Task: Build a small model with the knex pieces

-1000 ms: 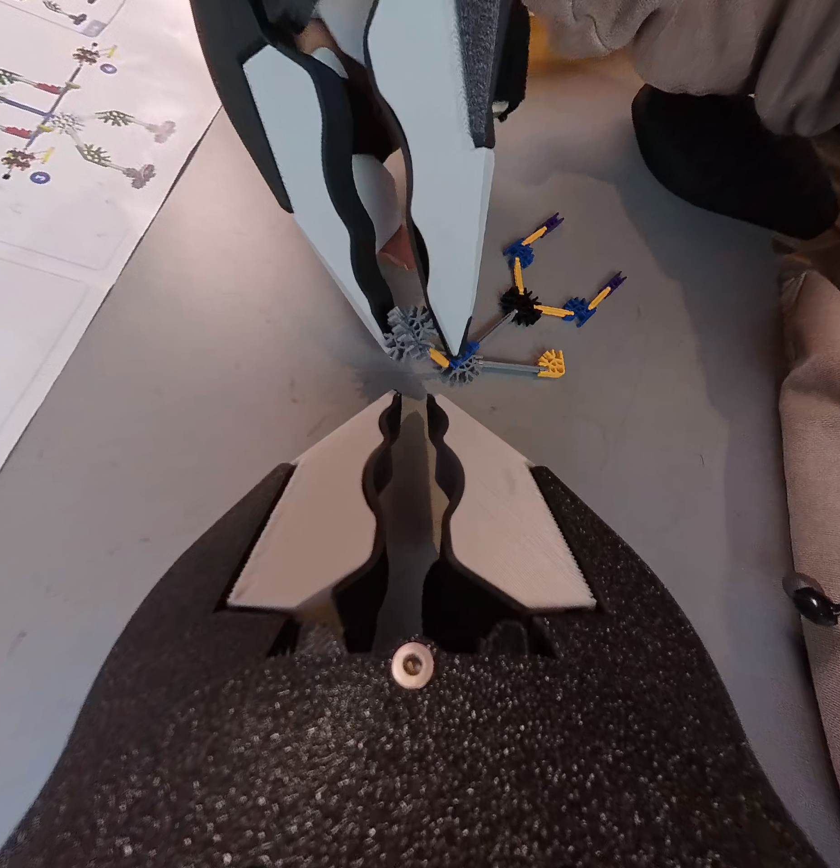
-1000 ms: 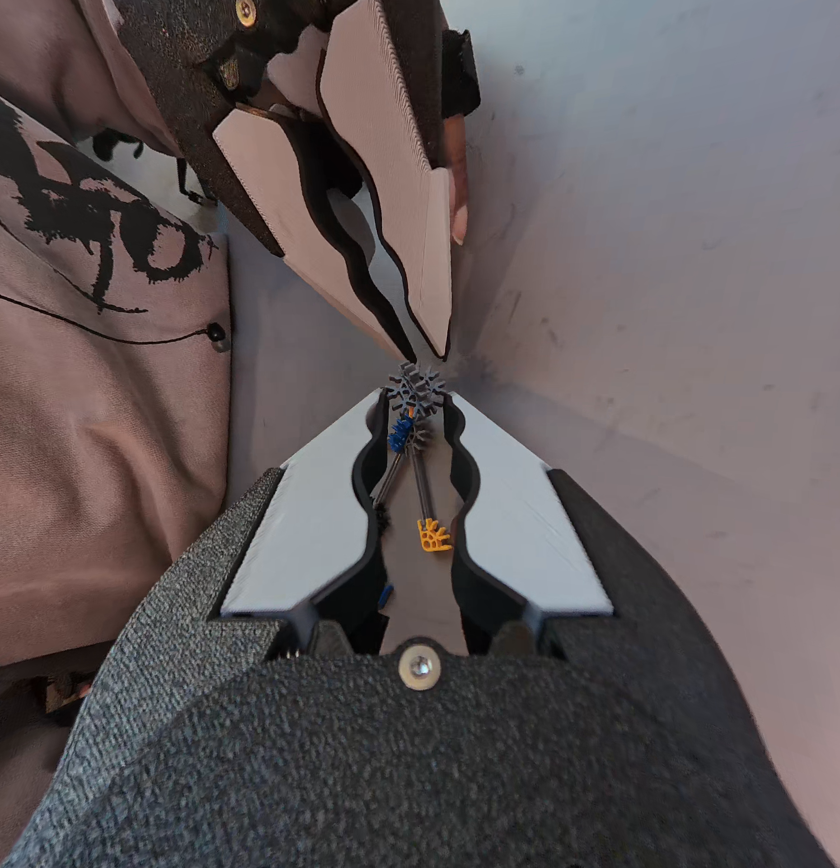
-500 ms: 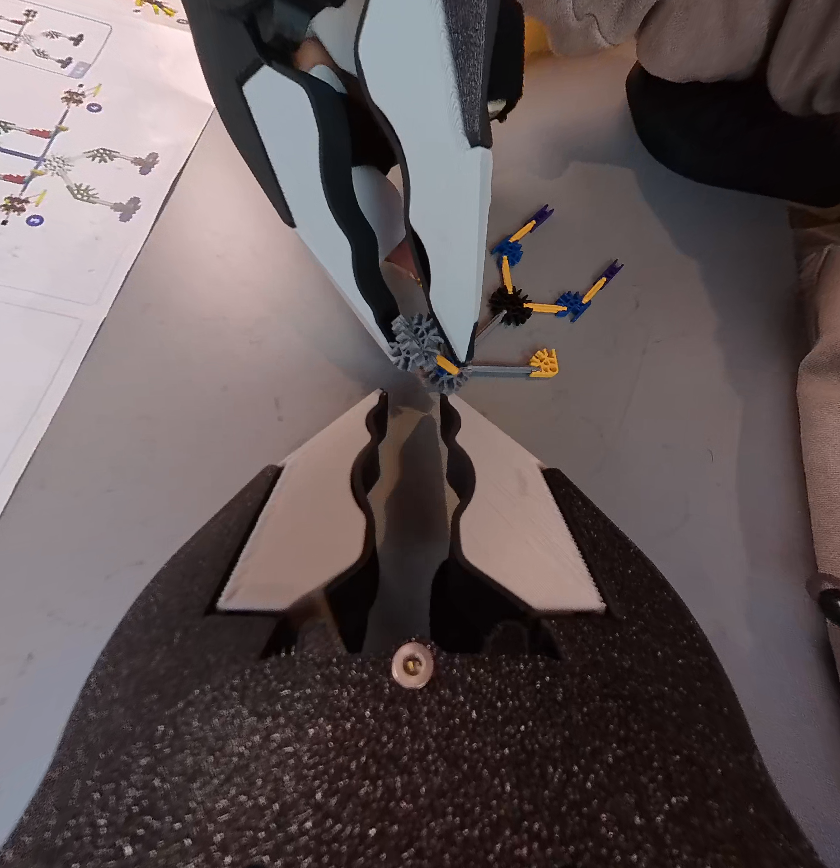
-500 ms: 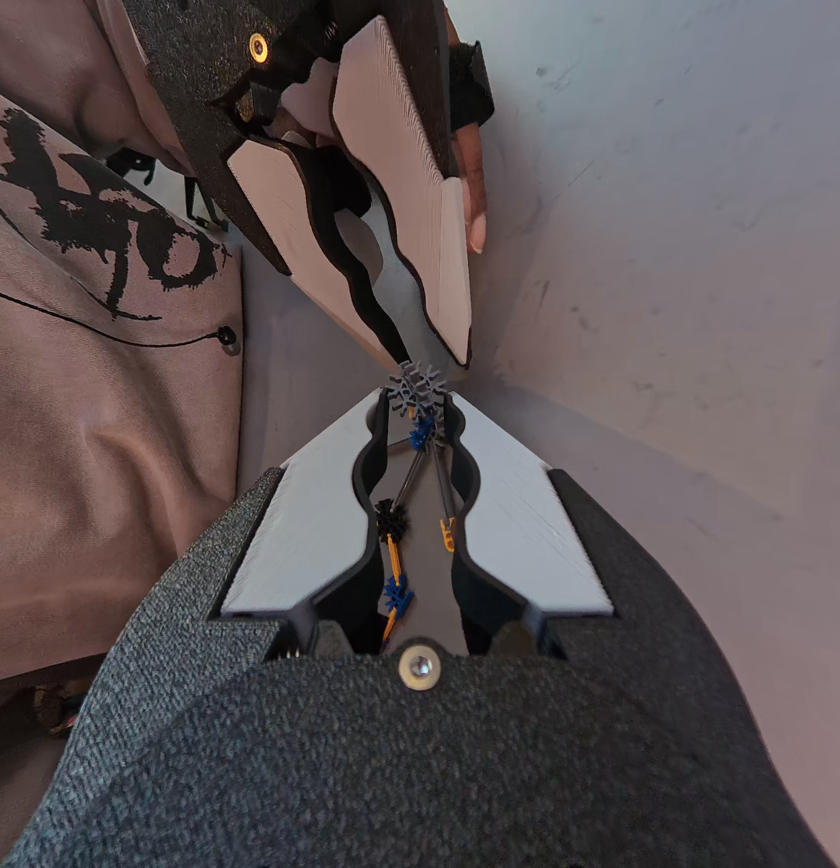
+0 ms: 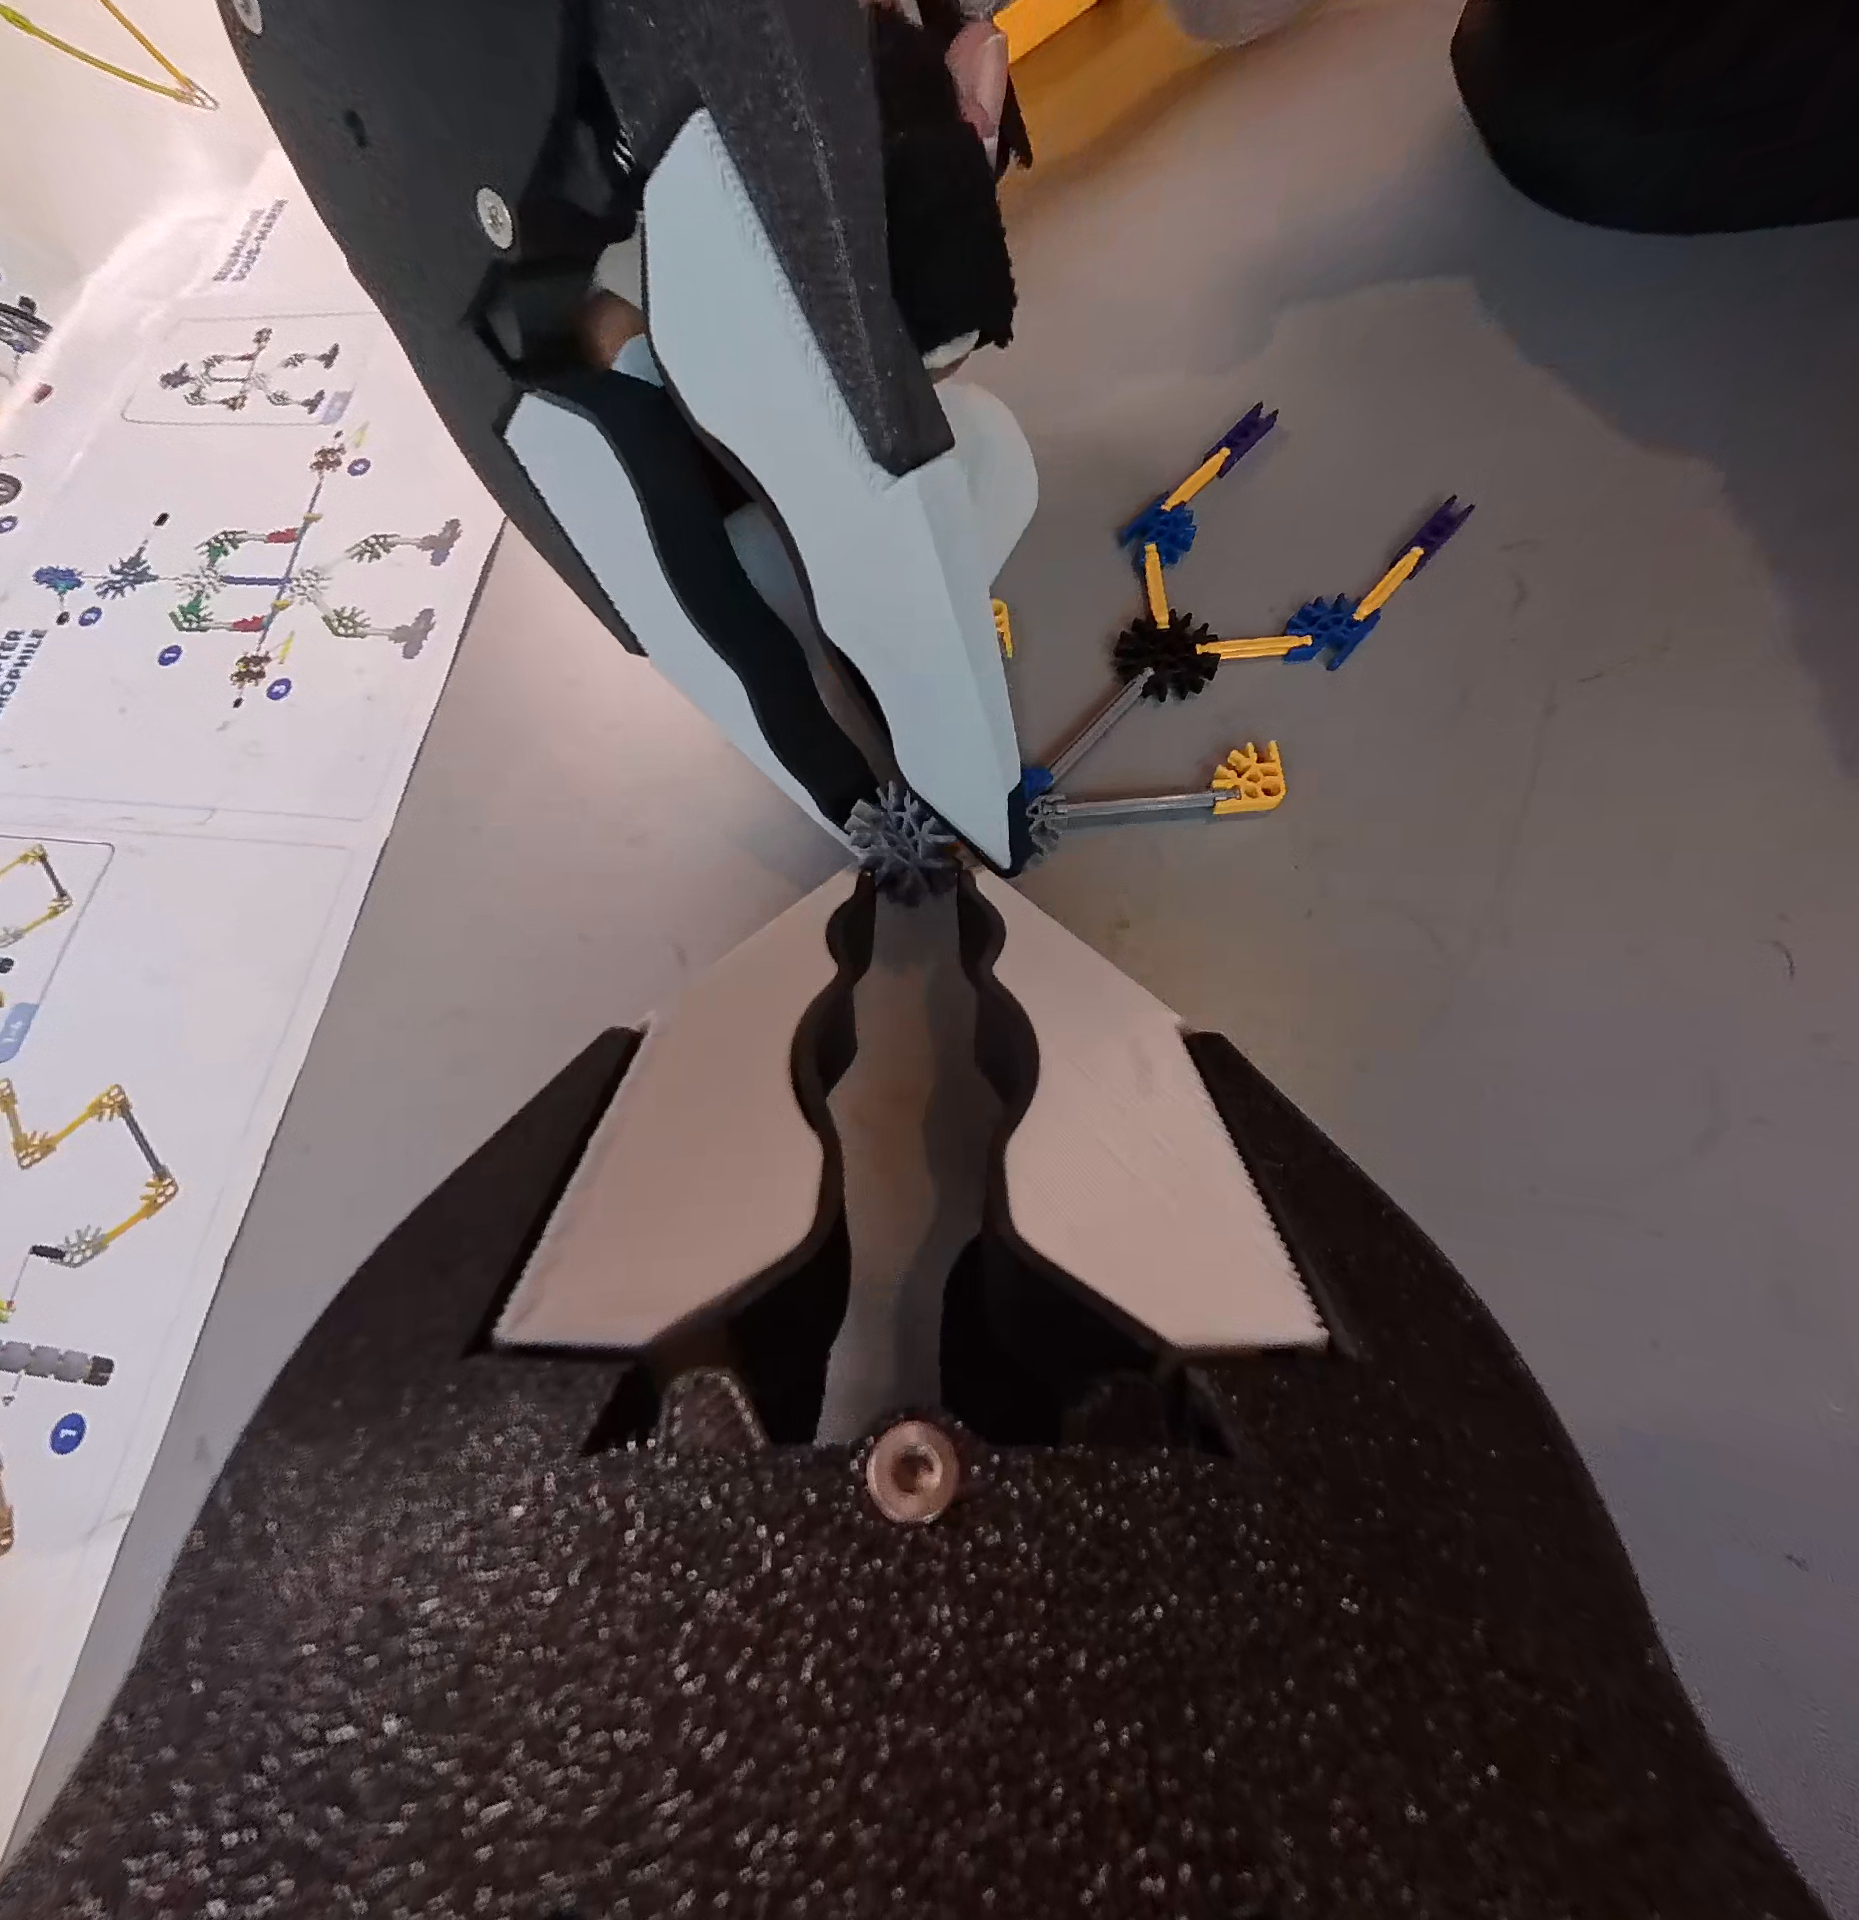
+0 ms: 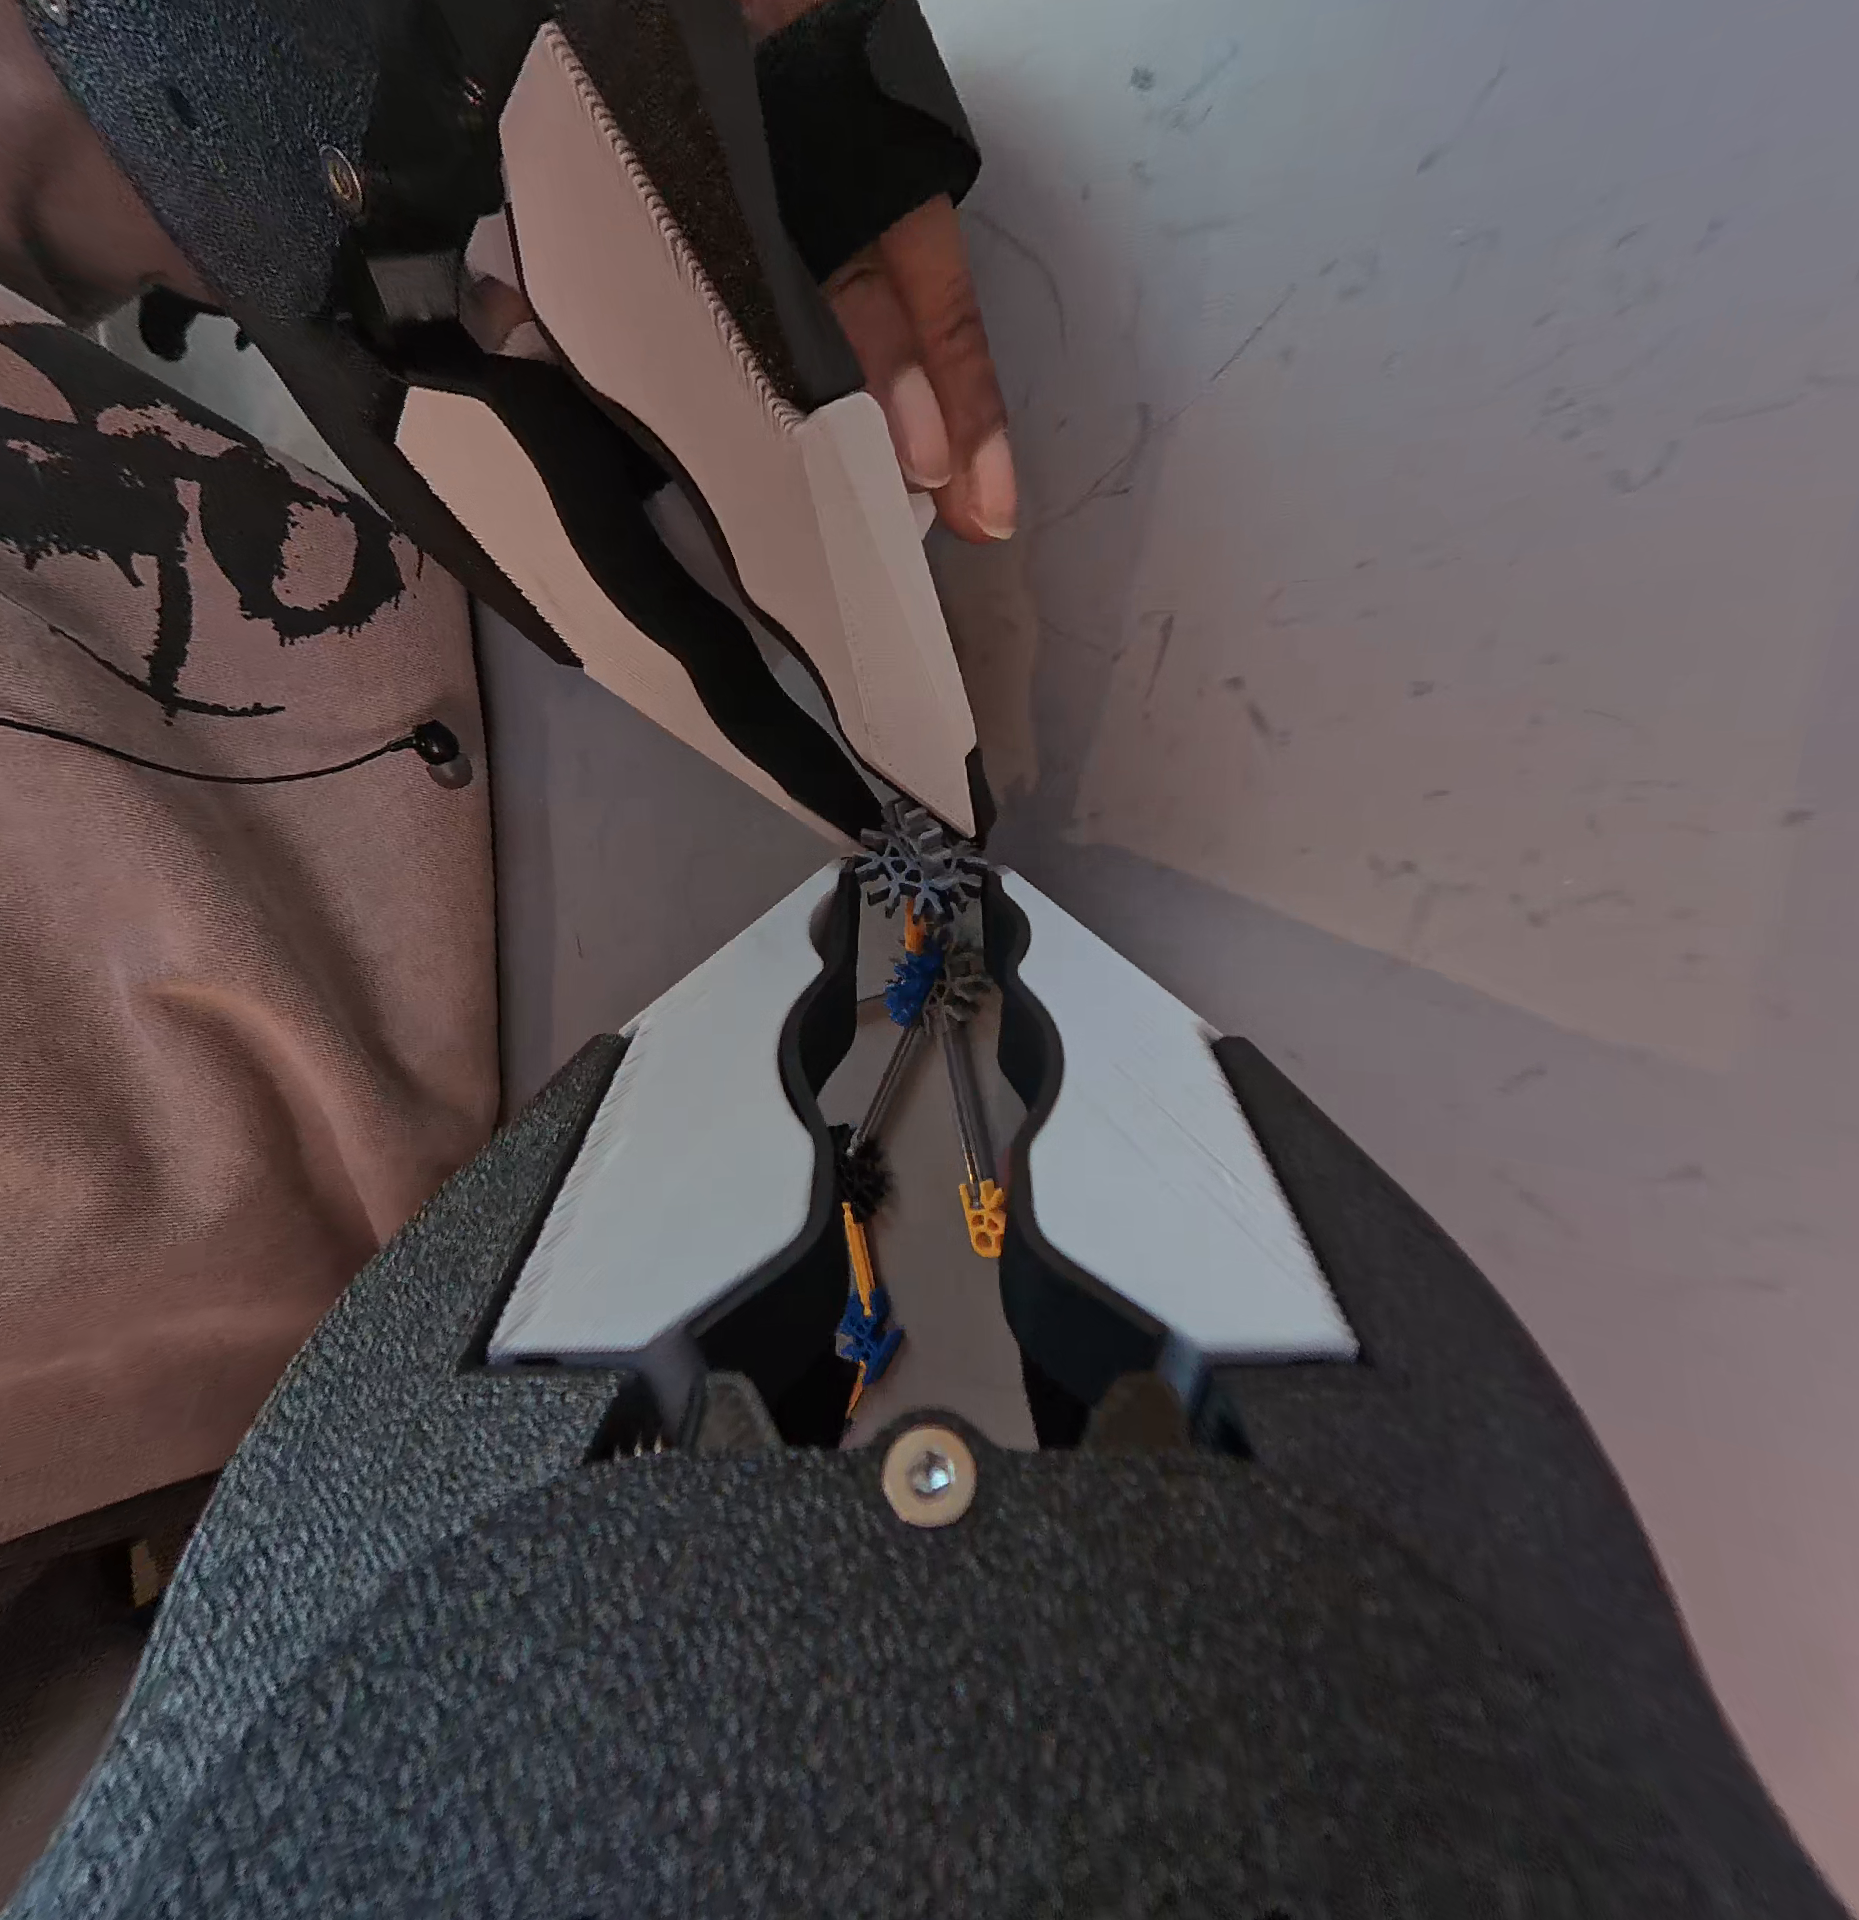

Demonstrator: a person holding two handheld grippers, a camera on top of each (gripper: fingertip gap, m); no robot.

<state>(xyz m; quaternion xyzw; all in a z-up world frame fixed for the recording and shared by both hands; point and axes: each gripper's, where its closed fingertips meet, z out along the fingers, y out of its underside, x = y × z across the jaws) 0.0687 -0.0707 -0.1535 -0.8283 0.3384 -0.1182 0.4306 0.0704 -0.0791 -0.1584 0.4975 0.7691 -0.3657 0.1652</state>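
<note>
A small rod-and-connector toy assembly (image 5: 1164,655) sits low over the grey table (image 5: 1527,1143): black, blue and yellow connectors on grey and yellow rods, with a grey snowflake connector (image 5: 899,831) at its near end. My right gripper (image 5: 930,836) comes down from above and is shut on that grey connector (image 6: 920,862); the rods trail back between its fingers (image 6: 696,1195). My left gripper (image 5: 909,883) meets it tip to tip, its jaws closed on the same grey connector, and it also shows in the right wrist view (image 6: 925,821).
A printed instruction sheet (image 5: 177,727) lies on the table to the left. A person's light printed sweatshirt (image 6: 177,1039) and a dark sleeve (image 5: 1683,104) are close by. A hand (image 6: 956,416) holds the left gripper. The grippers are tip to tip, or close to it.
My left gripper was shut and empty just short of the grey connector; it opened slightly, moved forward and closed on it. The right gripper tilted, still holding the assembly.
</note>
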